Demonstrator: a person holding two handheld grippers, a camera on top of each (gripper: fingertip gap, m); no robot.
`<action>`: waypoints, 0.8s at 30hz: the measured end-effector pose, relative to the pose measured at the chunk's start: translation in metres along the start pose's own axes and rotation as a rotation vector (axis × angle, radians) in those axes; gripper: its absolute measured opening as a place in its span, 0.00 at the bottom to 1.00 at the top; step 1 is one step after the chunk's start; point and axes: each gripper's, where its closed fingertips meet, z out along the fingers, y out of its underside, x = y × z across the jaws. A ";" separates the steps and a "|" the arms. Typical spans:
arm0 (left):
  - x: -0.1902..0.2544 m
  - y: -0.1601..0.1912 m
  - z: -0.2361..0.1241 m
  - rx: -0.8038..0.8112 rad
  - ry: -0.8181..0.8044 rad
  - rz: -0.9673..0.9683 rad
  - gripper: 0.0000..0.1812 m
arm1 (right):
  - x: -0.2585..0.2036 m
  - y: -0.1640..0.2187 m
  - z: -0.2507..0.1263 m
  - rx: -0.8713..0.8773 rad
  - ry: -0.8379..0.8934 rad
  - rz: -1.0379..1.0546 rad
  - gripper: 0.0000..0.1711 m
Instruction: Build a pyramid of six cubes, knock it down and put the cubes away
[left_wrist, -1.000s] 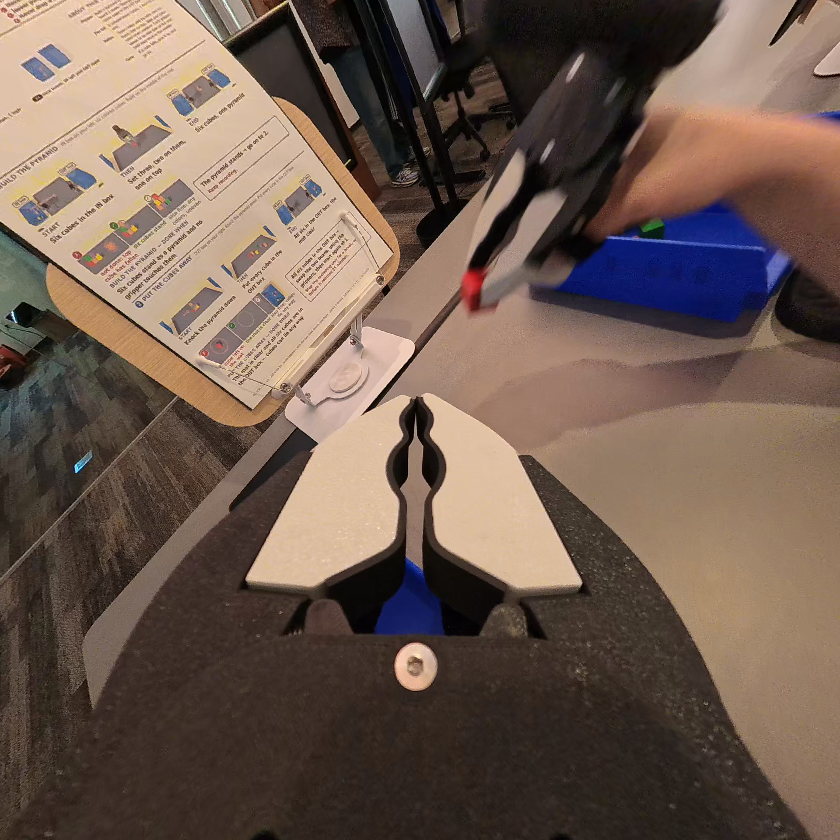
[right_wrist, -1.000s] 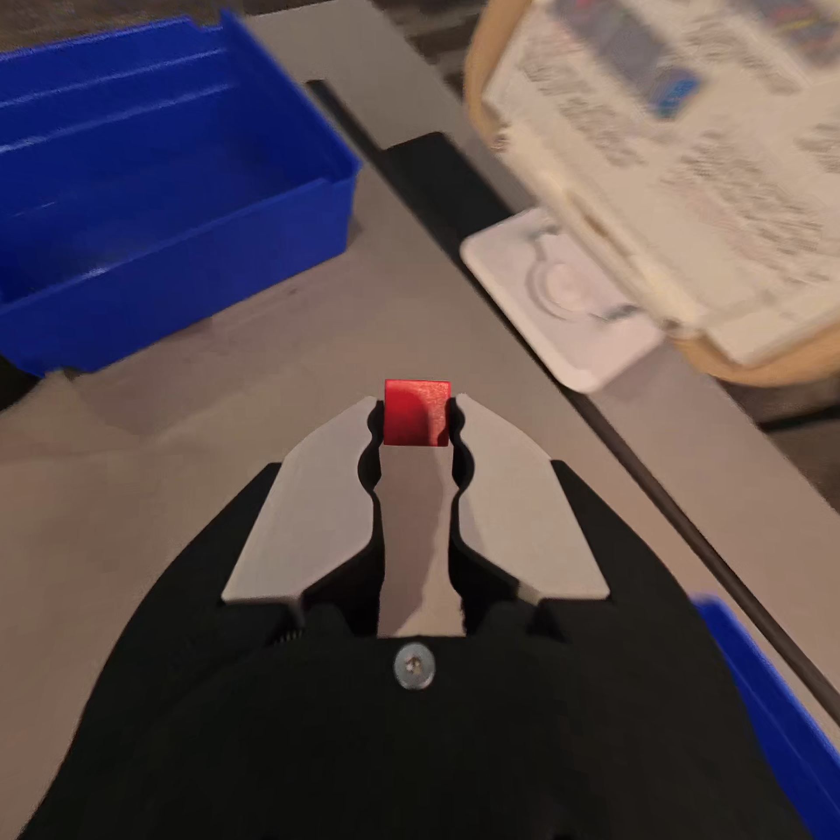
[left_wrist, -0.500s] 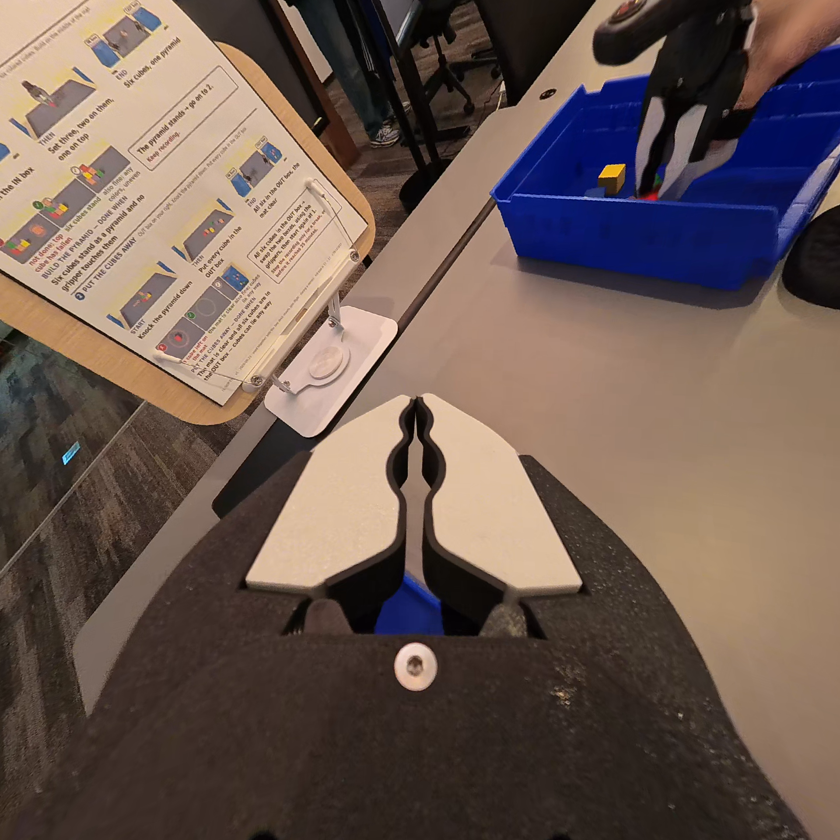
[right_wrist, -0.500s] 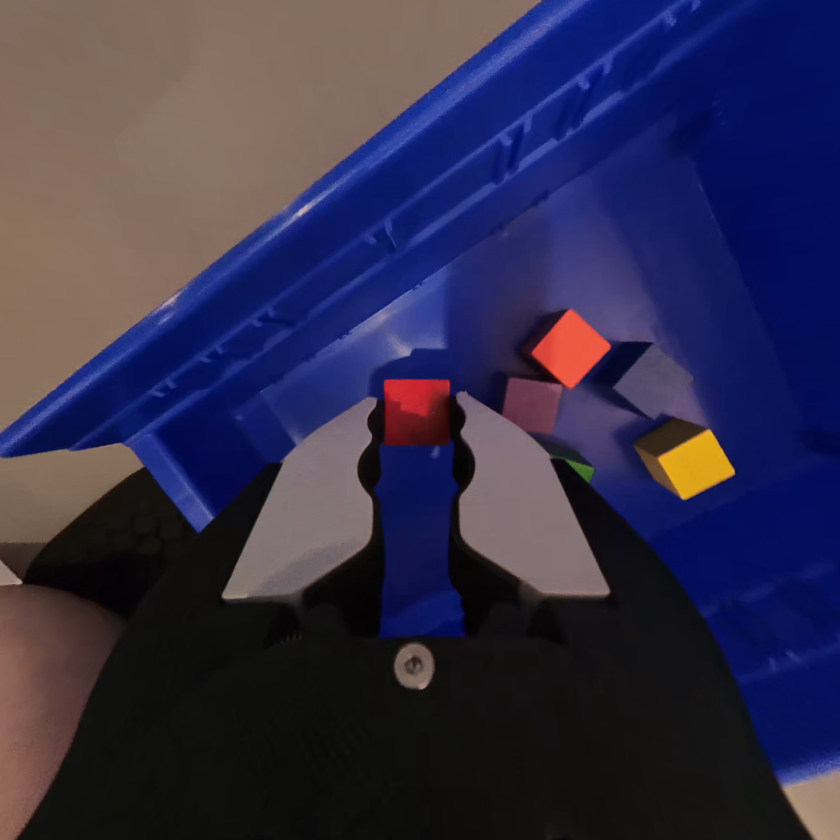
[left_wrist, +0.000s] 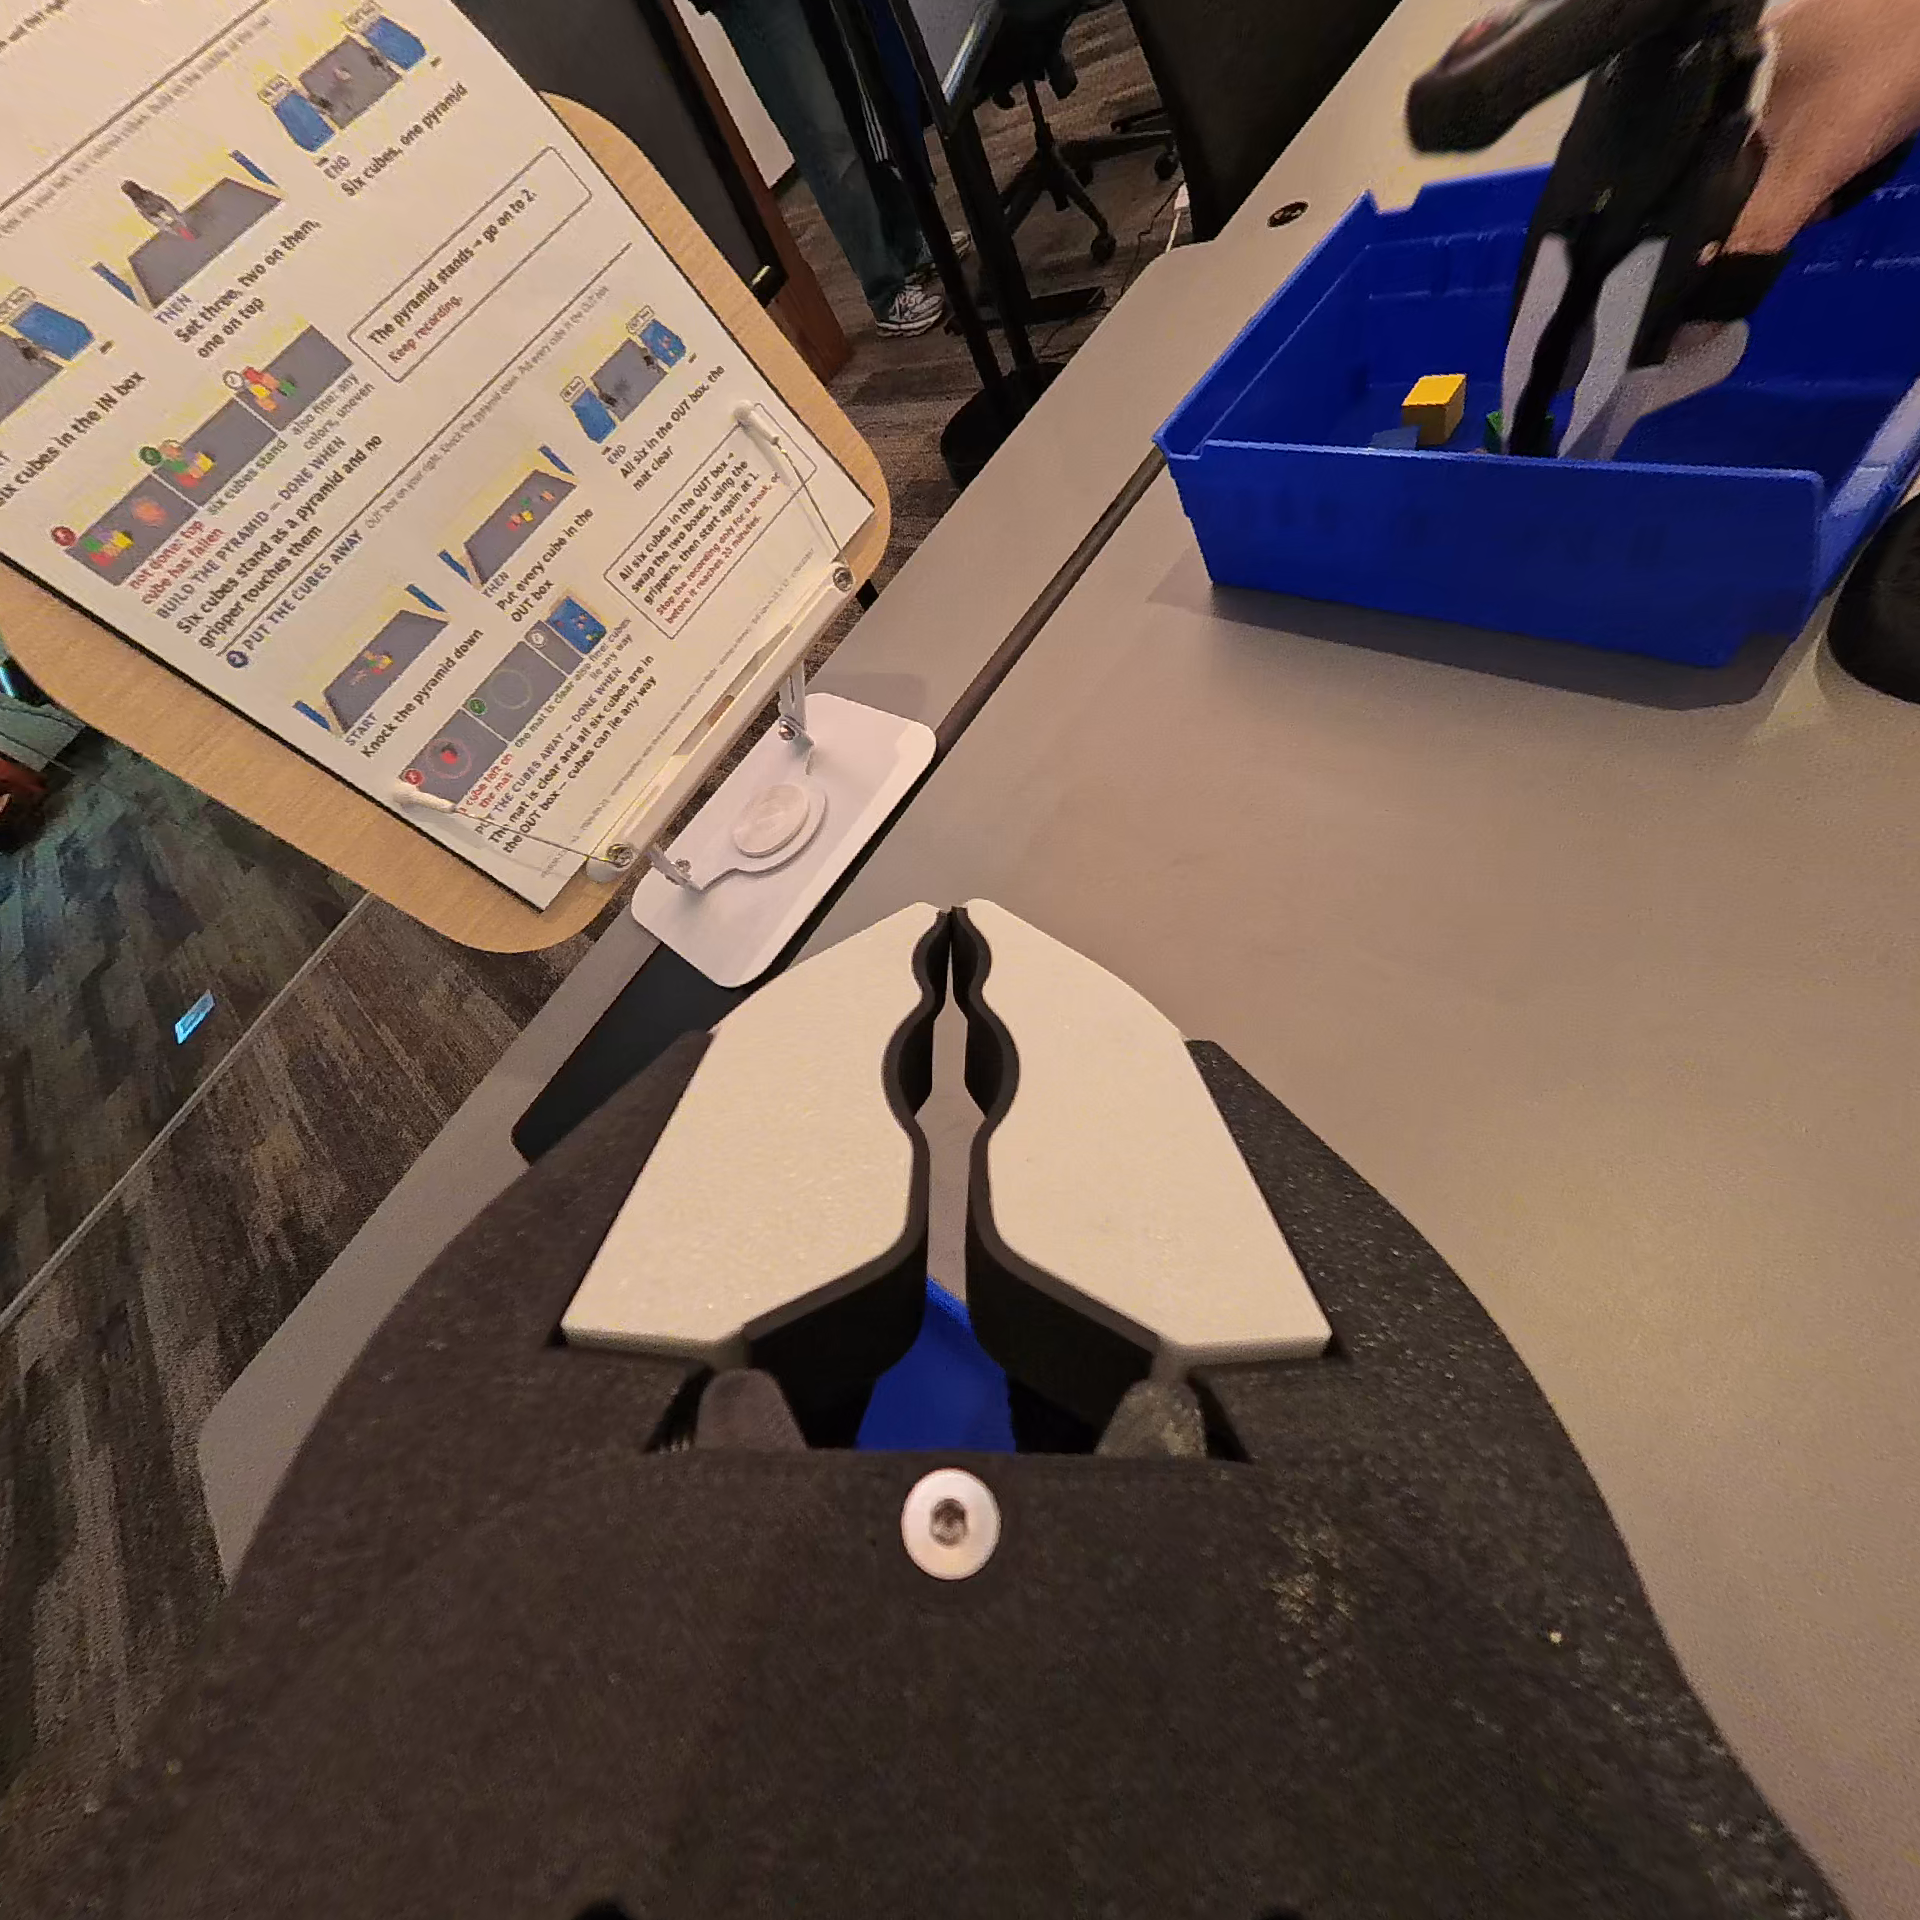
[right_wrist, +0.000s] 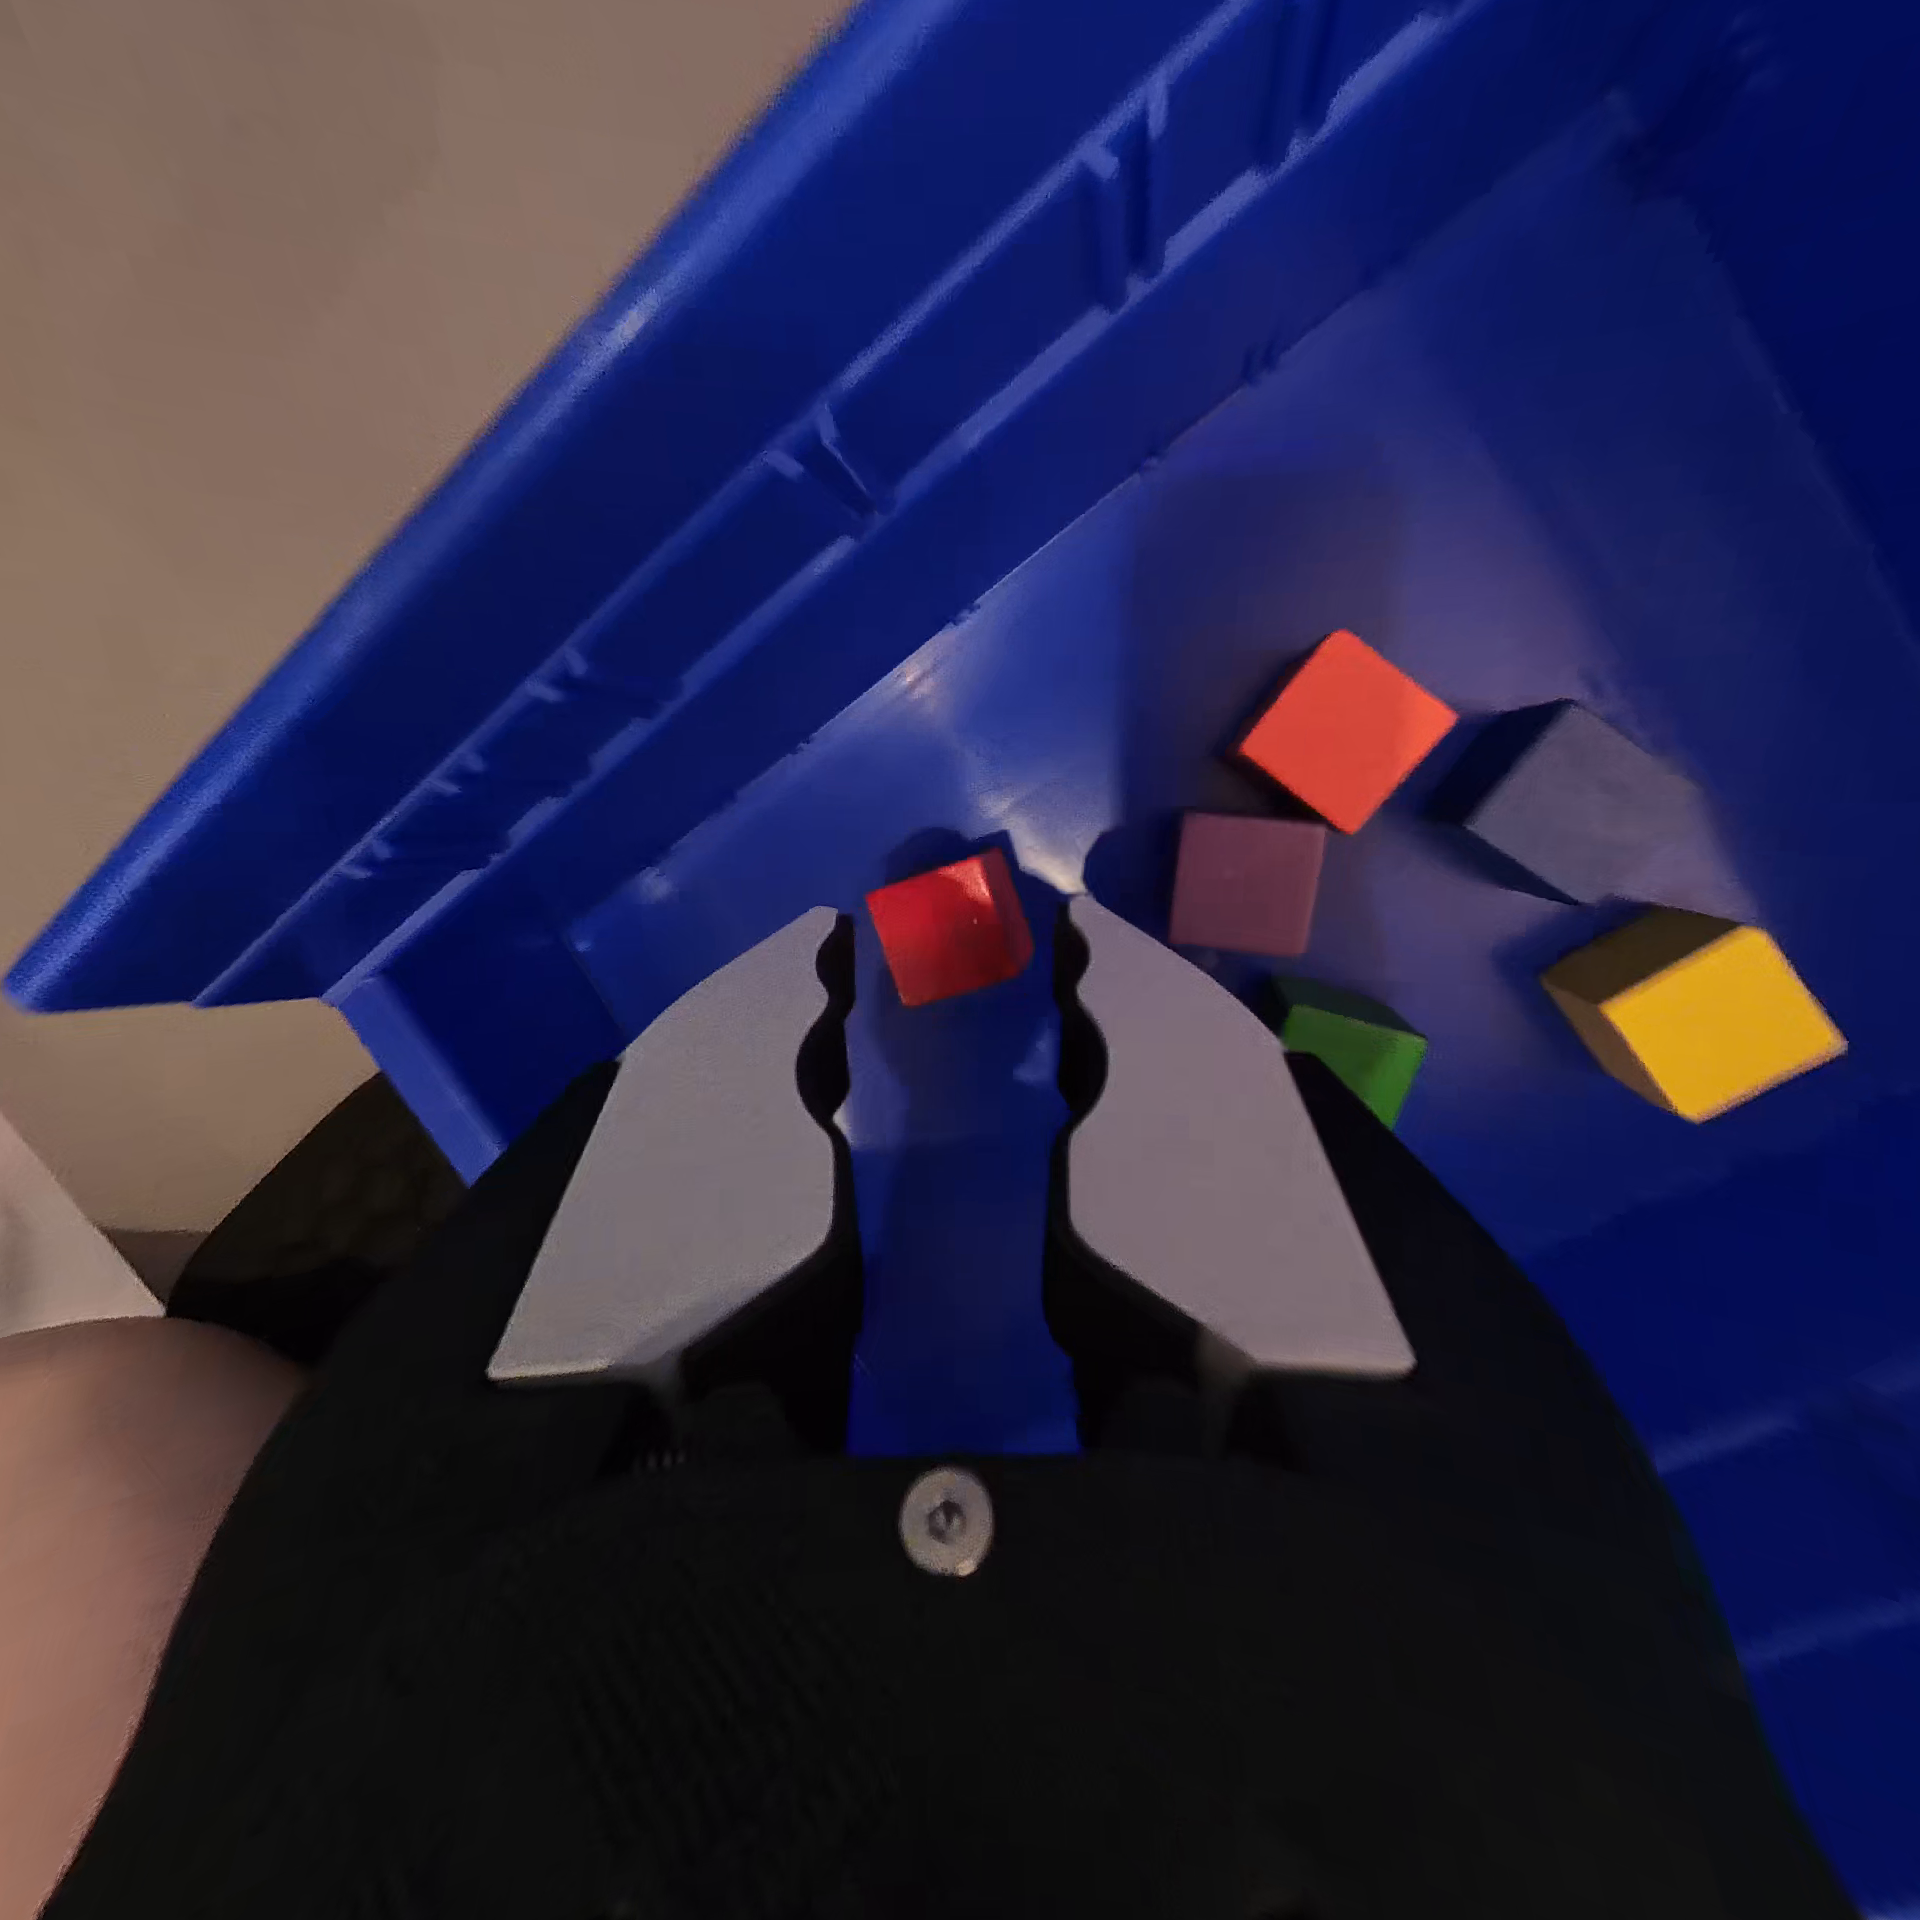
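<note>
My right gripper is open inside the blue bin. A red cube sits tilted between its fingertips, free of both jaws. Beside it on the bin floor lie an orange cube, a purple cube, a dark blue cube, a yellow cube and a green cube partly behind the right finger. My left gripper is shut and empty above the grey table. In the left wrist view the right gripper reaches into the bin, near the yellow cube.
An instruction sheet on a wooden board stands on a white stand at the table's left edge. A second blue bin shows under my left gripper. A dark object lies right of the far bin. Office chairs stand beyond. There is about 45 cm between the tips of the two grippers.
My right gripper carried the red cube over the table into the blue bin and has now opened; the cube has come loose and tilted. The left gripper stayed shut.
</note>
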 end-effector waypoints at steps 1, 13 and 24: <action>-0.002 0.000 -0.002 0.001 -0.006 -0.002 0.00 | 0.001 -0.004 -0.012 0.042 0.036 -0.008 0.23; -0.122 0.118 -0.088 -0.355 -0.467 -0.306 0.00 | 0.102 0.065 -0.130 0.314 0.644 0.651 0.30; -0.153 0.245 -0.102 -0.635 -0.508 -0.699 0.28 | 0.102 0.082 -0.072 0.166 0.406 0.837 0.14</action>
